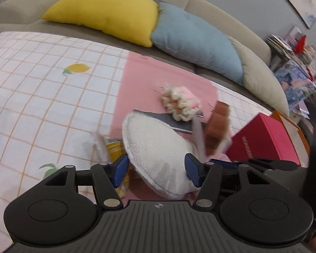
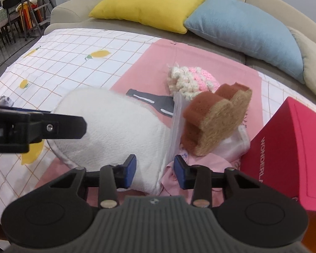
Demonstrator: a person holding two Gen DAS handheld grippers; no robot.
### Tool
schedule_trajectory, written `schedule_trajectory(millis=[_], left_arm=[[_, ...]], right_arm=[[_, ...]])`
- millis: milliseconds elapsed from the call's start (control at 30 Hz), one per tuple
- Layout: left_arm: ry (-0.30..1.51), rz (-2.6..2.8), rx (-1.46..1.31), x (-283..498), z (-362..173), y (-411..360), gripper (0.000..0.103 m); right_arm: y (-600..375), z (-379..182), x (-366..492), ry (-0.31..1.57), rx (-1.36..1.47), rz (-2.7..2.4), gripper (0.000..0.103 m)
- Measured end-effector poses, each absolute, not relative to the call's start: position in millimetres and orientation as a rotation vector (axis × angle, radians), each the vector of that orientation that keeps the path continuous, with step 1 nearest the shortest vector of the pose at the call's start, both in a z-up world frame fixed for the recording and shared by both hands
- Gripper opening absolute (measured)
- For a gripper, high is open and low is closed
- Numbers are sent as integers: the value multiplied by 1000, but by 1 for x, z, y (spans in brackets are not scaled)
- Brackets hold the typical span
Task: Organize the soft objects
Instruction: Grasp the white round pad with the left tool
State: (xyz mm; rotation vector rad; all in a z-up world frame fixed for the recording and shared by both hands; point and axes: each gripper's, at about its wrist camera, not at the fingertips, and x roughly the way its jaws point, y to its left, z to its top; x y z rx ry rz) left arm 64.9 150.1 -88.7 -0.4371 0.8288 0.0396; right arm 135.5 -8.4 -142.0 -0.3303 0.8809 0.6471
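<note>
On the checked tablecloth [image 2: 73,48], towards the table's near edge, the left claw [image 1: 157,167] stands wide open, its pads either side of the white mitt [image 1: 155,147] without pressing it. The mitt lies on the pink mat [image 2: 158,59]. Just right of it the right claw [image 2: 154,169] is also open and holds nothing, at the mitt's cuff. Beyond, the brown sponge [image 2: 217,122] leans on a plastic bag [image 2: 236,143], near the knitted cloth [image 2: 189,78] and red box [image 2: 284,143]. Lifting the mitt could drag the bag and topple the sponge.
</note>
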Motion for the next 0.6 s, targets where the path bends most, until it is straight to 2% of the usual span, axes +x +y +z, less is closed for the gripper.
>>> schedule_trajectory(millis=[300, 367, 433, 500, 600], left_arm=[[881, 53, -391, 95, -107, 133, 66], [892, 25, -352, 100, -108, 122, 58], [912, 8, -309, 105, -110, 113, 38], [920, -4, -287, 105, -112, 107, 28], [909, 13, -264, 100, -105, 106, 20]], right_arm=[[-11, -153, 136, 915, -316, 673, 39], [-12, -154, 136, 915, -312, 677, 39], [-13, -154, 137, 917, -308, 680, 39], [-14, -153, 136, 915, -309, 684, 39], [-20, -147, 132, 900, -313, 688, 39]])
